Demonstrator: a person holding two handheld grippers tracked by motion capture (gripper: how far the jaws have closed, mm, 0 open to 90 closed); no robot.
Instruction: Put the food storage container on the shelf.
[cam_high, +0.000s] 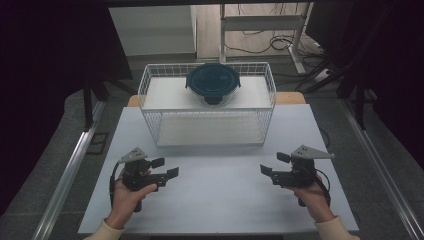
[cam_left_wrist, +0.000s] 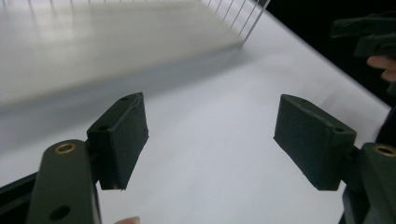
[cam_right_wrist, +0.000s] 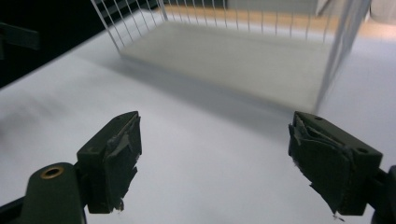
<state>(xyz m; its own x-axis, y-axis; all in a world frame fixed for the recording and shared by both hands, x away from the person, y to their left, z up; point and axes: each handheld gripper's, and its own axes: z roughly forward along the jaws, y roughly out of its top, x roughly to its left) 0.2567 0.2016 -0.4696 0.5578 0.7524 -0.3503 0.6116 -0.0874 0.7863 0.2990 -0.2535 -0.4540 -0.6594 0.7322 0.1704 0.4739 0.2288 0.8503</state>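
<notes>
While both hands hover low over the near part of the white table (cam_high: 220, 200), the left gripper (cam_high: 165, 168) and the right gripper (cam_high: 272, 164) stand open with nothing between their jaws. Farther back, a white wire rack (cam_high: 207, 125) carries a round dark-lidded glass container (cam_high: 213, 83) on its upper shelf.

This looks like a lab or recording room set up for handling trials. A plain white tabletop (cam_high: 220, 185) stands between dark curtains (cam_high: 45, 75) hung on both sides, on grey carpet. Behind it a metal desk frame (cam_high: 260, 25) rises from a wooden floor, with loose cables (cam_high: 280, 42) trailing across.
</notes>
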